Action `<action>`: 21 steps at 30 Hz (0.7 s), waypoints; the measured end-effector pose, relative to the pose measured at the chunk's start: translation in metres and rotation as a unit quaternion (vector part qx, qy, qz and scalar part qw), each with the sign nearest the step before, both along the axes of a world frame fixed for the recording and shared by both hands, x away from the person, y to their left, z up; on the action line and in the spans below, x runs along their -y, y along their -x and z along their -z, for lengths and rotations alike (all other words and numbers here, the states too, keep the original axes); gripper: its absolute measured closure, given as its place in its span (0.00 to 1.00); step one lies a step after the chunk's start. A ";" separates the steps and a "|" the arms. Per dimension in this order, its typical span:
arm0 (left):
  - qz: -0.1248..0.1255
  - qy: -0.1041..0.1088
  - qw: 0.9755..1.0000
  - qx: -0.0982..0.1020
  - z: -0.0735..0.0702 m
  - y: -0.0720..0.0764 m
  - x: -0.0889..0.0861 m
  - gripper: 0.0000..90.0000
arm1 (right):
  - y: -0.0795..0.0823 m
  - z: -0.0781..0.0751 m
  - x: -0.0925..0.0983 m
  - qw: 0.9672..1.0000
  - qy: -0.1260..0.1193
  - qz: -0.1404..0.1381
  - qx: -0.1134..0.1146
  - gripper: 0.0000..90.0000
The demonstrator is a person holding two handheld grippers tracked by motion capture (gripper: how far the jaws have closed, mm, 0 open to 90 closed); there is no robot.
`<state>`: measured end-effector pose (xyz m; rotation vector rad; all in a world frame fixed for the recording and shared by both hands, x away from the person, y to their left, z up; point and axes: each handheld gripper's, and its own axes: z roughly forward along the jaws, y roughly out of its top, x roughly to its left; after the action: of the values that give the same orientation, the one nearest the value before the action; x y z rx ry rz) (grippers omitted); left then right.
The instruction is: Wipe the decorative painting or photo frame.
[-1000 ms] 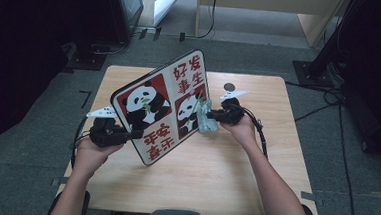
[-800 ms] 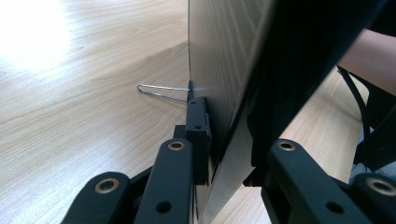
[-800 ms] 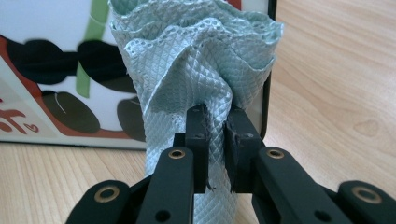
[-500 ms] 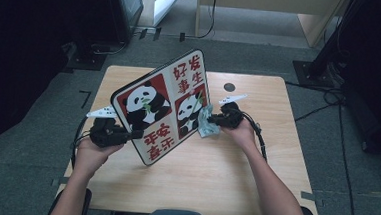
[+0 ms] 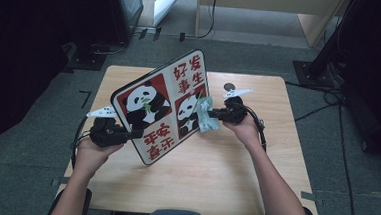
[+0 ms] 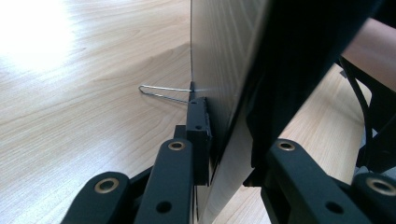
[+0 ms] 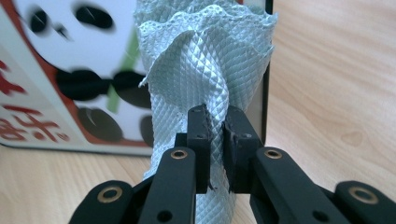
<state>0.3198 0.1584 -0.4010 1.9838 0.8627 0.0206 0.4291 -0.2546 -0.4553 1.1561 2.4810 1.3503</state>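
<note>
Panda board, propped tilted mid-frame on table, clamped at its edge by left gripper; cloth pinched in right gripper, slid a touch lower across the face since a second ago, so wiping looks underway.

The board stands tilted on the worktop, lower corner touching it. The left gripper clamps its left edge; the right gripper, at its right edge, pinches a cloth against the board's face.
</note>
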 end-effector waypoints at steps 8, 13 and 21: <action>-0.001 0.000 1.000 0.000 0.000 0.000 0.000 0.87 | 0.003 -0.024 -0.002 1.000 -0.011 -0.001 0.012 0.92; -0.001 -0.001 1.000 0.000 0.000 0.000 0.000 0.87 | 0.006 -0.039 -0.002 1.000 -0.014 -0.002 0.022 0.92; -0.002 -0.001 1.000 0.001 0.000 0.000 0.000 0.88 | 0.007 -0.053 -0.003 0.999 -0.018 -0.008 0.031 0.92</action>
<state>0.3196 0.1589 -0.4012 1.9844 0.8658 0.0260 0.4222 -0.2512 -0.4022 1.0854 2.4386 1.4175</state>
